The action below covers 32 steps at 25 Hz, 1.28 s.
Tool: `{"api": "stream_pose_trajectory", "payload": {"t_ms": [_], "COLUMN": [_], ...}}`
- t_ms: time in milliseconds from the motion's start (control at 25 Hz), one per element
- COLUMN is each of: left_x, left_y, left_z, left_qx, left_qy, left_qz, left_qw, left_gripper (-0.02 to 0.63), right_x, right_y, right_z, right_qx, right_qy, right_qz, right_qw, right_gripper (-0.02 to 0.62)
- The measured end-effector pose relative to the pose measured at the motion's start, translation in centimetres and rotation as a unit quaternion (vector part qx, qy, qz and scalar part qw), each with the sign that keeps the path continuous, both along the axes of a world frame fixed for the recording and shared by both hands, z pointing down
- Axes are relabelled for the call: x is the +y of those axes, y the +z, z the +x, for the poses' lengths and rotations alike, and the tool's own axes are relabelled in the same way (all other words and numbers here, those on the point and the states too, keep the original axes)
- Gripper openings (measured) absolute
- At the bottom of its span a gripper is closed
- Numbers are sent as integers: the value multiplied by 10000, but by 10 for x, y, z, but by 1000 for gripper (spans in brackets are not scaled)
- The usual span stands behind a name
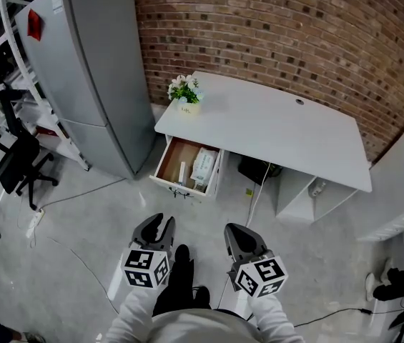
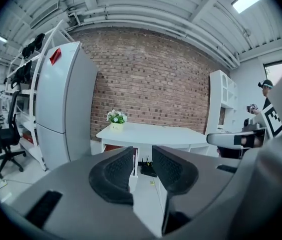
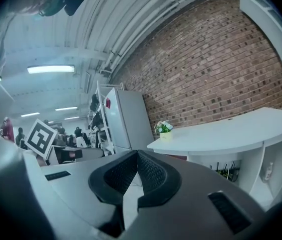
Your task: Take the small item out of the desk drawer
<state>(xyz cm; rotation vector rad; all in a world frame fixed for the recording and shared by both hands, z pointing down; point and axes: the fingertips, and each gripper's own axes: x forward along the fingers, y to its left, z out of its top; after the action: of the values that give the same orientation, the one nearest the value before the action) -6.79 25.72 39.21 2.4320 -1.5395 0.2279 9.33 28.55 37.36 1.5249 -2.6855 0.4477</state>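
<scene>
Against the far brick wall (image 1: pixel 273 27) stands a white desk (image 1: pixel 280 131), its left drawer (image 1: pixel 175 154) pulled open, brown inside. Near, well apart from it, the left gripper (image 1: pixel 157 226) holds its jaws parted and empty; the right gripper (image 1: pixel 239 234) has its jaws closed tip to tip on nothing. Inside the drawer lie a pale packet (image 1: pixel 203 166) and, left of it, a slim white item (image 1: pixel 182 171).

This is an open, workshop-like office or lab, shown by its red brick wall (image 1: pixel 273 27), polished grey concrete floor (image 1: pixel 80 220), white curved-edge bench (image 1: pixel 273 127), tall grey refrigerator (image 1: pixel 87 63), white metal shelving racks (image 1: pixel 48 126), black swivel office chair (image 1: pixel 17 164) and fluorescent ceiling strip light (image 3: pixel 51 69).
</scene>
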Motion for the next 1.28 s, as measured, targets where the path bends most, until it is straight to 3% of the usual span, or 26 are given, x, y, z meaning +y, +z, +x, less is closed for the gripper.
{"api": "stream_pose_trajectory", "payload": {"t_ms": [400,920,1280], "left_x": [-63,-201,-258], "left_y": [19,44,69], "left_z": [2,-20,-31], "left_qx": [-78,-80,-88], "left_qy": [61,207,314], "left_qz": [-176,-529,-787], "left_qw": [9998,9984,9964], "left_gripper": [149,164,179], "right_x": [-51,-185,-253], "right_y": [16,17,21], "right_z": [-2,-28,-36], "right_qx": [41,86,285], "right_qy": [77,154,367], "right_qz": [-206,-322,-353], "right_qw": [9997,9993,9983], "right_gripper": [28,28,28]}}
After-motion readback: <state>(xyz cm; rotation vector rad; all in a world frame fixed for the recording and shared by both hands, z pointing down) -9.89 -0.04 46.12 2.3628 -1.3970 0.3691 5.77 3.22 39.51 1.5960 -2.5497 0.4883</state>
